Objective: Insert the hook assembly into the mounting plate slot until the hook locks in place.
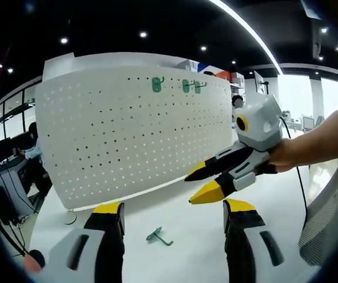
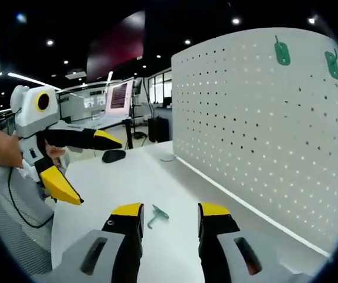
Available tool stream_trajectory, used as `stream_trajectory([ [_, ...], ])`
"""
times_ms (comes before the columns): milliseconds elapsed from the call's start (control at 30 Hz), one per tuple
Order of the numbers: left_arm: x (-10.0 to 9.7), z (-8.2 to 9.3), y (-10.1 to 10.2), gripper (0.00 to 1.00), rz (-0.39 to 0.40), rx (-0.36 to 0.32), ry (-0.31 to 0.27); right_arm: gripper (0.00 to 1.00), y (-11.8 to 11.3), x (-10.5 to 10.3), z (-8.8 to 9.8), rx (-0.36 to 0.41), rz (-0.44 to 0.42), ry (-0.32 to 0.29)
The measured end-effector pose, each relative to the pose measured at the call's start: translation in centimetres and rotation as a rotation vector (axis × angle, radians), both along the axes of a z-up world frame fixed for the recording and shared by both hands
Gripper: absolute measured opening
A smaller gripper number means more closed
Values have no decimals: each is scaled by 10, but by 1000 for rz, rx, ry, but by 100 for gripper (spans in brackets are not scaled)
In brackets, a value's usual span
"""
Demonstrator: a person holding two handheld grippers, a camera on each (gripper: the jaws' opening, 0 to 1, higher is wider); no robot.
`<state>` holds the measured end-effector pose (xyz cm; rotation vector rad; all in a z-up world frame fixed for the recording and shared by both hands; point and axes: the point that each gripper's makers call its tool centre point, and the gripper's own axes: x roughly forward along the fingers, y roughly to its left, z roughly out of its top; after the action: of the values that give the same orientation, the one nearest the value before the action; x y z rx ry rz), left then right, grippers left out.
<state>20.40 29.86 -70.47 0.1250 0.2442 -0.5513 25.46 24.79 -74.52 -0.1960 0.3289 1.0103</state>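
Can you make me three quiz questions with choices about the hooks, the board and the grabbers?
1. Where is the loose hook?
A. on the table
B. on the board
C. in a gripper

2. How many green hooks hang on the board in the left gripper view?
A. one
B. three
C. six

3. How is the left gripper?
A. shut on a hook
B. open
C. shut, empty

Answers: 1 A, it lies flat on the white table. 2 B, three sit near the top edge. 3 B, its jaws stand apart.

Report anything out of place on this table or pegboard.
One green hook lies loose and flat on the white table, apart from the hooks already hanging near the top of the pegboard. Both grippers are open and hold nothing.
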Motion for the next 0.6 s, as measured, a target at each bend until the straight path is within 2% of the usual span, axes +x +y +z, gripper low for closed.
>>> stream_trajectory([
  [167, -2, -4, -5, 70, -21, 26, -2, 34, 6, 5, -19, -32, 8, 35],
  [500, -3, -11, -6, 71, -26, 34, 19, 29, 21, 10, -42, -71, 44, 63],
  [600, -3, -15, -3, 71, -18, 36, 40, 29, 26, 11, -49, -81, 55, 73],
])
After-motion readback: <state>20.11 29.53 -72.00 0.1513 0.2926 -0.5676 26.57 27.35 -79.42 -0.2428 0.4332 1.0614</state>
